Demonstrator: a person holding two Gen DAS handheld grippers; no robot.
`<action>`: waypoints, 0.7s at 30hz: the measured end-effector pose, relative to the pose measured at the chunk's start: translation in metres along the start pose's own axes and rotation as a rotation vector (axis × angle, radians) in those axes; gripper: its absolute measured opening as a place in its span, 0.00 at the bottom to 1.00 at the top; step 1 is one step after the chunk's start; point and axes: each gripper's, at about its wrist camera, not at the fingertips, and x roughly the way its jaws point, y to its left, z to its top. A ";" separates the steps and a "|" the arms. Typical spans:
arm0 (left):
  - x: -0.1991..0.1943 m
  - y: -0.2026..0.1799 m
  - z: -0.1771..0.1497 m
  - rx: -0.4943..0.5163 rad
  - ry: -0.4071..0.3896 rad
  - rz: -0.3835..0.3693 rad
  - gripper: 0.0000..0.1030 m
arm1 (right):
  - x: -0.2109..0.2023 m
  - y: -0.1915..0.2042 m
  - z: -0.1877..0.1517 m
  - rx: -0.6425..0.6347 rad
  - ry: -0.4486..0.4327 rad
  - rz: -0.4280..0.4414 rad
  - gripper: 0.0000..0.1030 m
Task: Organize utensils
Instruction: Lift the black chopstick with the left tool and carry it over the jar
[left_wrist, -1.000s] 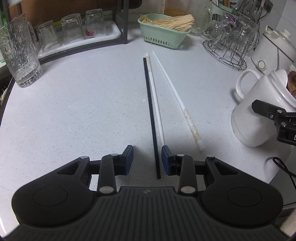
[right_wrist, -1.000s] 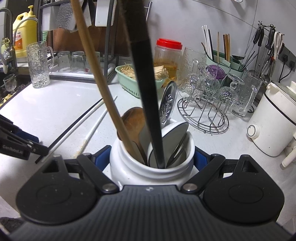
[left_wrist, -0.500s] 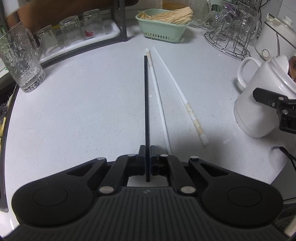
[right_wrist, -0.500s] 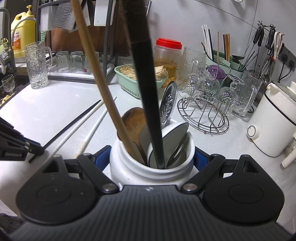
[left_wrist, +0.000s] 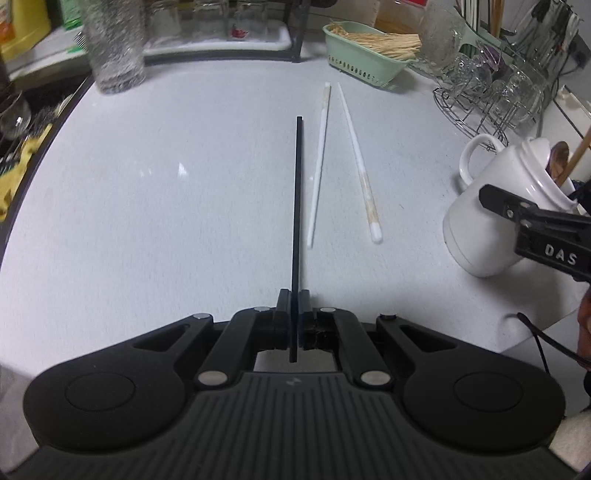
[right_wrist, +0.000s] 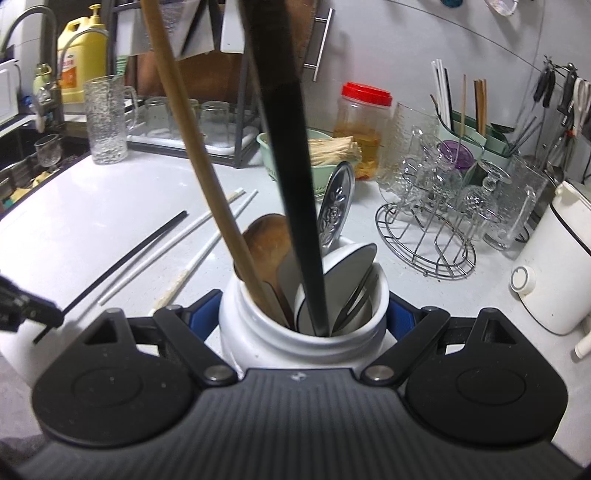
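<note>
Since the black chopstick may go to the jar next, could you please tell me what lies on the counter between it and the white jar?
In the left wrist view, two white chopsticks lie between the black chopstick and the white jar.

The right claw reads "DAS".

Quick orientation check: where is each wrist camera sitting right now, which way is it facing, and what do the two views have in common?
Left wrist: behind the left gripper, looking down along the black chopstick it pinches, over the counter; right gripper at the right edge.
Right wrist: behind the right gripper, clamped round the white utensil jar, facing the back wall.
Shared: chopstick, two white chopsticks, jar, green basket.
</note>
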 end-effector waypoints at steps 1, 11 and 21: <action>-0.004 -0.002 -0.006 -0.015 0.000 -0.002 0.04 | 0.000 -0.001 0.000 -0.003 0.001 0.008 0.89; -0.029 -0.021 -0.056 -0.115 0.039 -0.014 0.04 | -0.003 -0.002 -0.001 -0.032 -0.004 0.049 0.89; -0.026 -0.021 -0.075 -0.160 0.110 -0.071 0.04 | -0.004 -0.003 -0.004 -0.036 -0.012 0.059 0.89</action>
